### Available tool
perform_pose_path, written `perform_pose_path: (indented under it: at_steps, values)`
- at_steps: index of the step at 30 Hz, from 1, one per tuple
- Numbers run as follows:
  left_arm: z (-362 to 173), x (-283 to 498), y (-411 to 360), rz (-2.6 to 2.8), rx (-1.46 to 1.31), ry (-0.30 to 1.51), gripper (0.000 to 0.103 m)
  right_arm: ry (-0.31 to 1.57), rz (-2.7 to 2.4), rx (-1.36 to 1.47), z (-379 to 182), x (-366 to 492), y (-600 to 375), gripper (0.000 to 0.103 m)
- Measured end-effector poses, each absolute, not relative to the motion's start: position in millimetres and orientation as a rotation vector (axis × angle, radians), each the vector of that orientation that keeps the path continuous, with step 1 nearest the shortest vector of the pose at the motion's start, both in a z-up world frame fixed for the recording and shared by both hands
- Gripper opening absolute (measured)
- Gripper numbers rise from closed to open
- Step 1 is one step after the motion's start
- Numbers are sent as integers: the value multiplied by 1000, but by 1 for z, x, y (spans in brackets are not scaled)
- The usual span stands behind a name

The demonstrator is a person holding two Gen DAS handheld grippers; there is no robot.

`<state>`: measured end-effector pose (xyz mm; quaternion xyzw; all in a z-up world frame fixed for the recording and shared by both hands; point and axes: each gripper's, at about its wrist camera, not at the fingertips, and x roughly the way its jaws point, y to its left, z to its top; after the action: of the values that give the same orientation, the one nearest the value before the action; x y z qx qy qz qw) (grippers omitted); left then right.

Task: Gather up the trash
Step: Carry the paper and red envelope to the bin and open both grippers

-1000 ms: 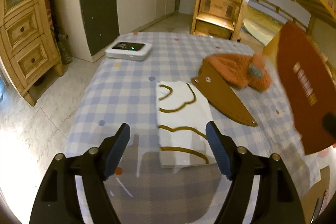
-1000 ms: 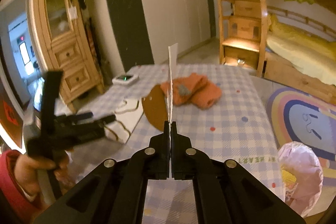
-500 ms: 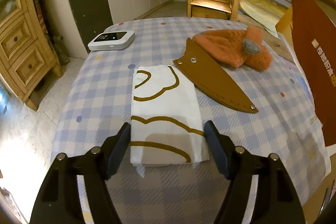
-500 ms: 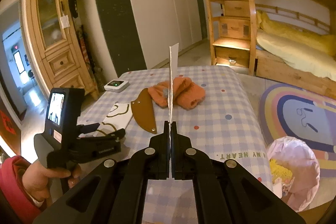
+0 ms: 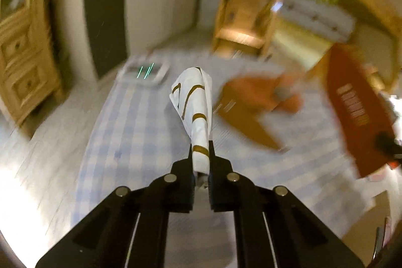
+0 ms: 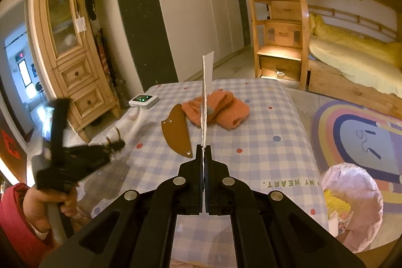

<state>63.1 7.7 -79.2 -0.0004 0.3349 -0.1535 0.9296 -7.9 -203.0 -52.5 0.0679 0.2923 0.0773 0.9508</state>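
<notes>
A white paper bag with gold lines (image 5: 194, 102) is crumpled between my left gripper's (image 5: 201, 145) closing jaws, whose pads press on it, and it is lifted off the checked tablecloth (image 5: 140, 122). The left wrist view is blurred. From the right wrist, that left gripper (image 6: 118, 145) shows at the table's left edge with the white paper (image 6: 135, 122) trailing from it. My right gripper (image 6: 204, 148) is shut on a thin flat card (image 6: 206, 92), seen edge-on and upright. In the left wrist view the card (image 5: 356, 112) is red-brown with pale lettering.
On the table (image 6: 263, 142) lie an orange knit hat (image 6: 226, 109), a brown leather sheath (image 6: 177, 129) and a white device with green lights (image 6: 143, 99). A pink-lined bin (image 6: 351, 200) stands on the floor at the right. A wooden cabinet (image 6: 72, 62) is at the left.
My left gripper has closed on the white paper bag, which lay flat on the table, and raised it. The right gripper still holds the card upright in the same place.
</notes>
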Motion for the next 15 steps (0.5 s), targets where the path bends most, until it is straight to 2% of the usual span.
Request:
perform_pose_path:
  at_steps: [8, 15]
  values:
    - [-62, 36, -52, -528, 42, 600, 6, 591, 85, 158, -49, -21, -223, 1]
    - [-66, 29, -108, -675, 48, 643, 6, 594, -49, 193, -51, -47, -265, 1]
